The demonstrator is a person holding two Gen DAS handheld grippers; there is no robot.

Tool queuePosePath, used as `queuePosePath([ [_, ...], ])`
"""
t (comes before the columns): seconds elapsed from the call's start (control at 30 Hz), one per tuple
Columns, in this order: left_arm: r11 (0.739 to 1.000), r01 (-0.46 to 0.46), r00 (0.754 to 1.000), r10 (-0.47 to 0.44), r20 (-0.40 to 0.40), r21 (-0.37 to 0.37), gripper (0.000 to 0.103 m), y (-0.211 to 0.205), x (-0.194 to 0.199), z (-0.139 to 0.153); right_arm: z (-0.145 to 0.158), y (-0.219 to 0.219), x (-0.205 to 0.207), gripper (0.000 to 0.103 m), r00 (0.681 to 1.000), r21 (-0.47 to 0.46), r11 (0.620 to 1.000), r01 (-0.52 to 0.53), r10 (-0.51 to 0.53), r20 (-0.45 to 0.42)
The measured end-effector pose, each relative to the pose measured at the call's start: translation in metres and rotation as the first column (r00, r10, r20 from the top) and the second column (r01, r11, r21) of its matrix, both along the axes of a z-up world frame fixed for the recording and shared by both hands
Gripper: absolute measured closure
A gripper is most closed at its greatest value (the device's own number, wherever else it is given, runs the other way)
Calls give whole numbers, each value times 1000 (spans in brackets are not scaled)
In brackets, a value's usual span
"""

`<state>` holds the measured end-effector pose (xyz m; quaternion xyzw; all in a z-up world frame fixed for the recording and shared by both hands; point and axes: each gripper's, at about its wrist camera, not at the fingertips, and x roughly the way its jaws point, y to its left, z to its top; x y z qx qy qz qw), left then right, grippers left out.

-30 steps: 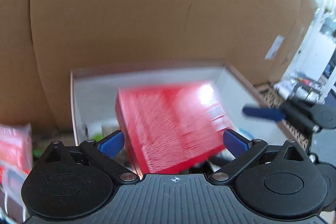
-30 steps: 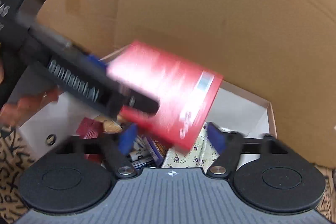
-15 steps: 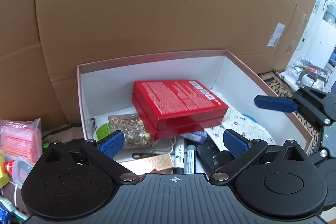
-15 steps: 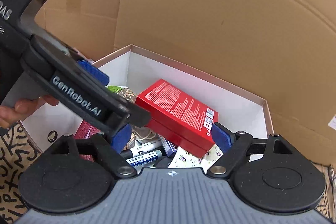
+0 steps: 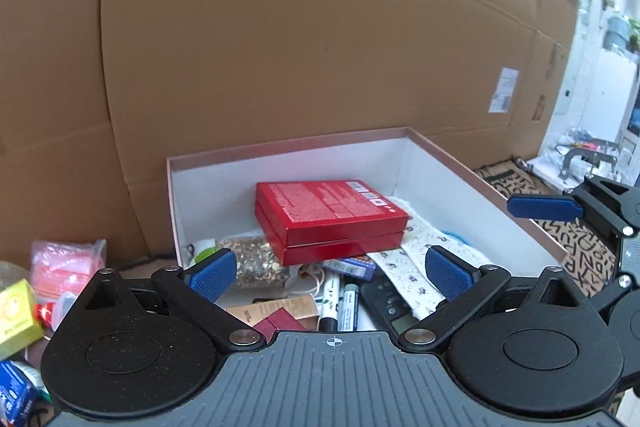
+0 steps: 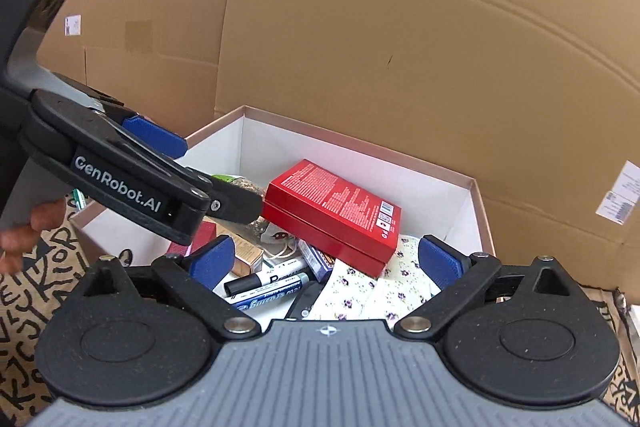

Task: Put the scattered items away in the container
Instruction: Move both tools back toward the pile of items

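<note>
The red box (image 5: 330, 217) is lying inside the white container (image 5: 436, 163), atop its contents; both the left gripper (image 5: 330, 271) and right gripper (image 6: 326, 261) are gaping wide, holding nothing.

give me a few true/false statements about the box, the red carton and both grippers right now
1. The red carton lies inside the white box. True.
2. The left gripper is shut on the red carton. False: its jaws stand open and empty, the carton lies apart from them.
3. Markers lie in the box below the carton. True.
4. The right gripper holds a marker. False: it is open and holds nothing.
5. The pink bag is inside the box. False: it lies outside, left of the box's wall.
</note>
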<state>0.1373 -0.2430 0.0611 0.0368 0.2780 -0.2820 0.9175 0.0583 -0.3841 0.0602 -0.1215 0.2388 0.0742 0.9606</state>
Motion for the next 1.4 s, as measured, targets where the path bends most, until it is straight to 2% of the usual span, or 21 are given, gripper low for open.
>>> queuePosePath([
  [0.07,1000,8,1000,-7,-3,15,0,1,-9,2,1,0,-9,4,1000,11,1000,8,-8,9],
  [0.3,1000,9,999,-9,-34,-17,0,13,-38,5,4,2,-39,3,998,55,998,28,-31,53],
  [0.63,1000,-16,1000,16,1,-16,0,37,-93,9,4,10,-88,2,994,115,991,68,-77,76],
  [0.93,996,-79,997,78,-27,-38,0,67,-132,-7,-8,31,-122,2,992,126,986,105,-113,59],
  [1.27,988,-155,987,155,-32,13,0,100,-171,-30,-33,67,-153,2,996,198,976,89,-93,10],
  [1.4,983,-179,983,180,-30,27,0,117,-184,-39,-41,85,-162,2,996,197,976,88,-88,-8],
])
